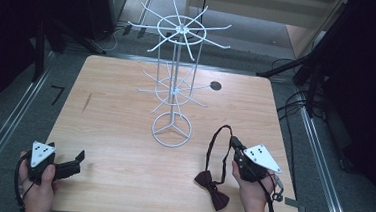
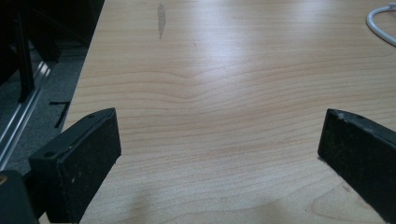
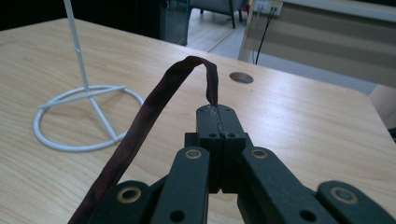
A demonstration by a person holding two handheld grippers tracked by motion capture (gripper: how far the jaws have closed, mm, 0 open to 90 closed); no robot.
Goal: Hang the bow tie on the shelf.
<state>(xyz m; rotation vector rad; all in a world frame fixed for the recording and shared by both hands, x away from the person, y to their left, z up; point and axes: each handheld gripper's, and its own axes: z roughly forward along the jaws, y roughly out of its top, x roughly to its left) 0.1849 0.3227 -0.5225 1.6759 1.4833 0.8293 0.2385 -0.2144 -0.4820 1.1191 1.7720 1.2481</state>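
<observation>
Pinching the strap (image 3: 154, 107) of the bow tie (image 1: 211, 189) in closed jaws, the right gripper (image 1: 235, 143) lifts it near the table (image 1: 124, 131) front edge; next, approx., hang the strap on 1 hook of the wire rack (image 1: 176, 80), while the left gripper (image 1: 78, 157) waits wide open w/ nothing.

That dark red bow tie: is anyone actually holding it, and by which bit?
Yes. The right gripper pinches the bow tie by its neck strap, not the bow. The left gripper holds nothing.

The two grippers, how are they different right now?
The left gripper has its jaws wide open with nothing between them; the right gripper has its jaws shut on the bow tie strap. The left sits low by the table; the right is raised. Both are black and hand-held.
</observation>
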